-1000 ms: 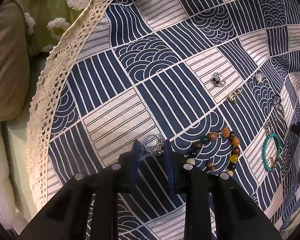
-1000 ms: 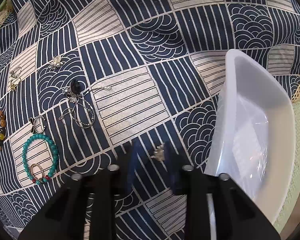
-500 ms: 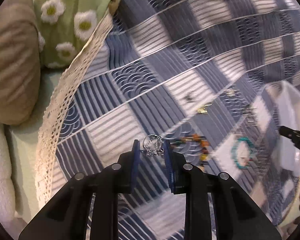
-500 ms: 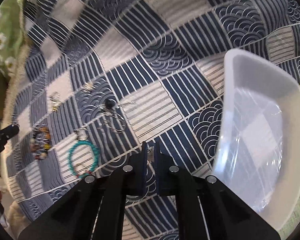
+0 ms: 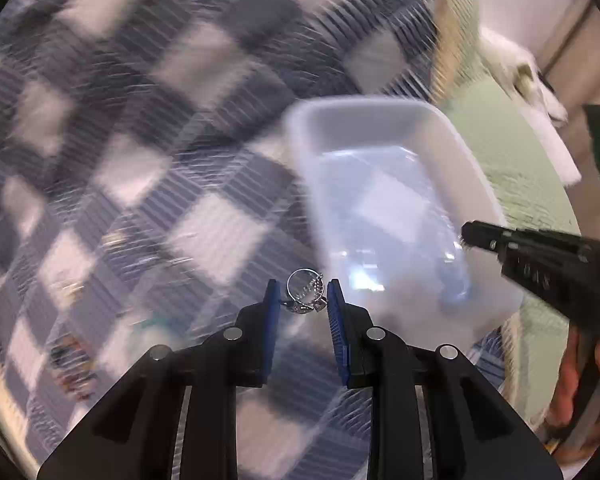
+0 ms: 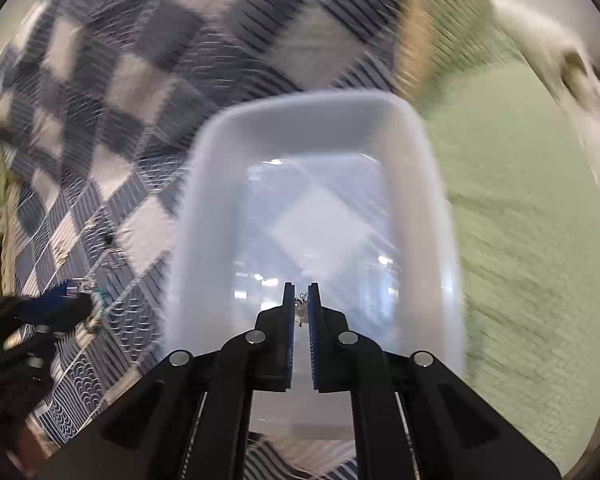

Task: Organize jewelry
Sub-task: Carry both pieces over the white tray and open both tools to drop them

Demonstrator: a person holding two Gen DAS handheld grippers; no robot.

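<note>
Jewelry is in transit in both grippers. The left gripper (image 5: 300, 294) has its blue pads clamped on a silver ring cluster (image 5: 305, 290), a hoop with small dangling pieces, held at the very tips so that most of the piece is free of the pads. It is just short of the near left corner of the translucent white tray (image 5: 300, 128), over the patterned blue and white cloth (image 5: 148, 128). The right gripper (image 6: 301, 304) has its pads drawn nearly together on a tiny silver charm (image 6: 300, 307), and it is already above the tray's floor, inside the near rim (image 6: 188, 240). In my judgement that narrow pinch suits so small a piece, and the position over the middle means a release would land inside the walls.

Several more pieces lie on the cloth to the left of the tray (image 6: 100, 256); blur prevents identifying them. The tray appears to hold nothing as yet, though glare on its floor makes this uncertain.

Assessment: right charm ready for drop; left ring cluster needs to travel further right over the rim first. Risk: both grippers converging on one tray could collide.
</note>
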